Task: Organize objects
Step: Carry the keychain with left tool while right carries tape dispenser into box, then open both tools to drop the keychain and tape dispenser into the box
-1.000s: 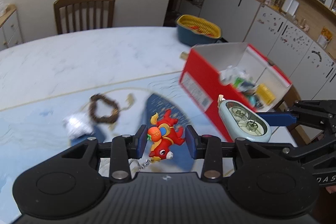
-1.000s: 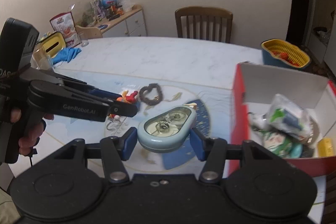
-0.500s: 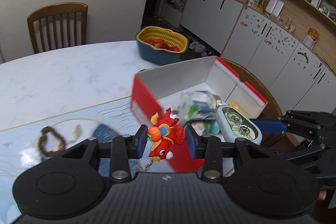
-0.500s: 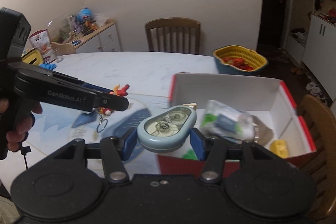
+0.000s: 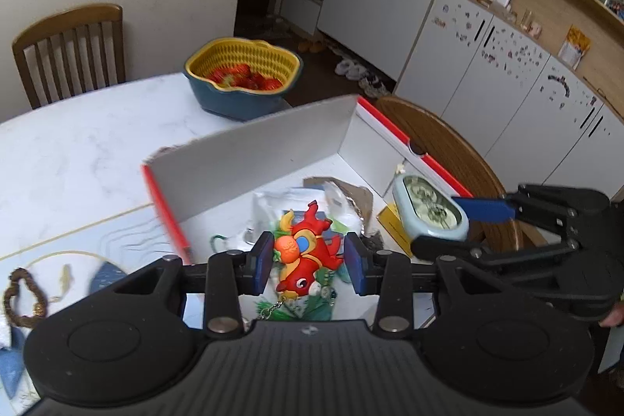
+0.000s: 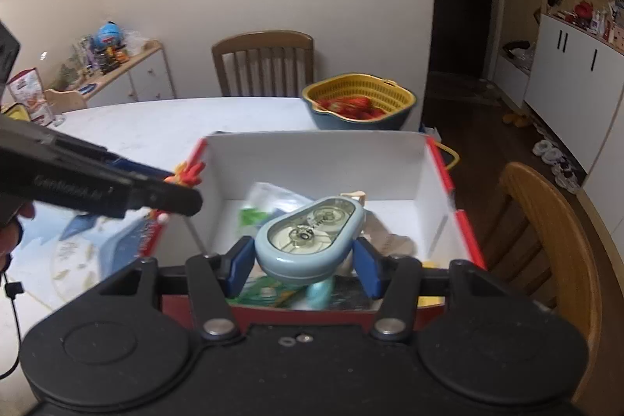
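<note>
The red toy keychain (image 5: 308,252) looks like glossy moulded rubber or plastic, with a thin metal chain hanging from it. The pale blue case (image 6: 310,242) is smooth plastic with a clear, shiny window. The box (image 6: 312,158) is matt white cardboard inside, red and slightly glossy outside. The table (image 5: 78,143) has a polished marble-like top. The basket (image 6: 358,92) is ribbed yellow plastic over a smooth dark blue bowl. The chair (image 6: 553,240) is varnished wood. The bead bracelet (image 5: 17,299) looks dull brown.

Left gripper (image 5: 308,257) and right gripper (image 6: 303,259) angled downward, side by side, fingers clamped.
</note>
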Action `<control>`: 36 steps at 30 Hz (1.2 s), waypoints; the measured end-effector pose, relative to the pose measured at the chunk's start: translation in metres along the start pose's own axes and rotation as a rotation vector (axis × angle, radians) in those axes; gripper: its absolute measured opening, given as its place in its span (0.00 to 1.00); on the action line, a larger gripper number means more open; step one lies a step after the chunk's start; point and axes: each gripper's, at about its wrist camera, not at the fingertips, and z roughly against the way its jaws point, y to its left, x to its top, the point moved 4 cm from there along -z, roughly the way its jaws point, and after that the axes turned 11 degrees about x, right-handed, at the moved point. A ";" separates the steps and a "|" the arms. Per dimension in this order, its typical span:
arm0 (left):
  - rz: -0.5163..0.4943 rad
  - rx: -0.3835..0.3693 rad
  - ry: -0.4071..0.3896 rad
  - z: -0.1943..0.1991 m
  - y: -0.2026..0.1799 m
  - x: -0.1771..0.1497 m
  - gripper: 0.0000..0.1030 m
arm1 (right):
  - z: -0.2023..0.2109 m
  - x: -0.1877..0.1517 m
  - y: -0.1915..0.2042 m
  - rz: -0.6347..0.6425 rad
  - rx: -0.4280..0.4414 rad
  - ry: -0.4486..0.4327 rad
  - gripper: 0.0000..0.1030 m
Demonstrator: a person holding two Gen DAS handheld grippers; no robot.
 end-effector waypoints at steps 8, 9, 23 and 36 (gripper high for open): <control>-0.051 0.015 0.082 -0.044 -0.029 0.001 0.37 | -0.025 0.002 -0.042 0.011 -0.023 0.066 0.52; -0.053 0.017 0.093 -0.049 -0.032 0.001 0.37 | -0.029 0.001 -0.045 0.019 -0.023 0.079 0.52; -0.072 0.049 0.200 -0.091 -0.031 -0.011 0.37 | -0.069 -0.010 -0.063 0.071 0.037 0.214 0.52; -0.081 0.036 0.234 -0.101 -0.028 -0.016 0.37 | -0.073 -0.011 -0.068 0.079 0.068 0.248 0.58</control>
